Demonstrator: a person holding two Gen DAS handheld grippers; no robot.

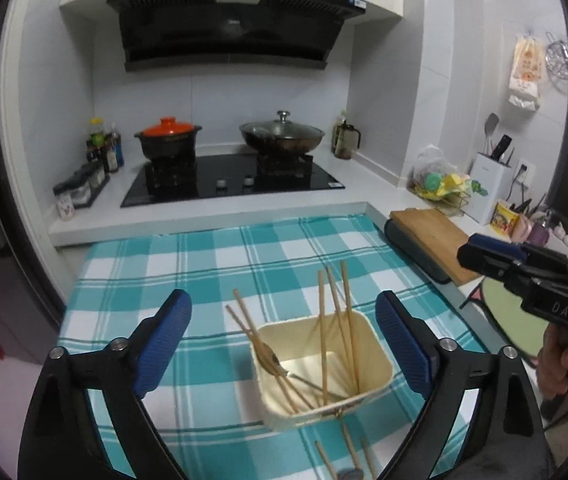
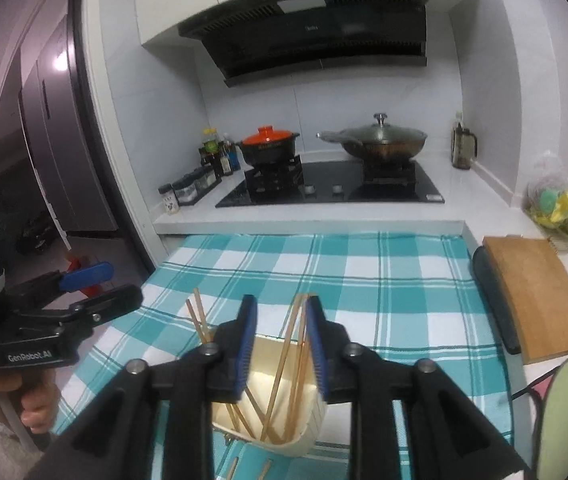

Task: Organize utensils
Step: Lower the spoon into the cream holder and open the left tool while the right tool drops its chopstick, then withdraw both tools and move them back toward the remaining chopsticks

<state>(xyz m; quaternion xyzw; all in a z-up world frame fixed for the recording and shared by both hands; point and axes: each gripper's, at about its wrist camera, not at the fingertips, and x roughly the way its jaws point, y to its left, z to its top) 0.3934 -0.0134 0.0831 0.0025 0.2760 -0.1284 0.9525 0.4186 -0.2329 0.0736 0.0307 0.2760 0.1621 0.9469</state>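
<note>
Cream utensil holder [image 1: 324, 368] near the front edge of the checked tablecloth [image 1: 211, 264], chopsticks [image 1: 346, 320] and a spoon [image 1: 273, 360] leaning inside. More chopsticks [image 1: 348, 450] loose at the front edge, likely next. Left gripper [image 1: 284, 344] spread wide, empty; right gripper [image 2: 281, 344] partly parted, gripping nothing

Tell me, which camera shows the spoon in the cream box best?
The left wrist view: the spoon lies in plain sight against the inner wall of the box, among the chopsticks. In the right wrist view the tongs cover much of the box, and no spoon can be made out.
</note>
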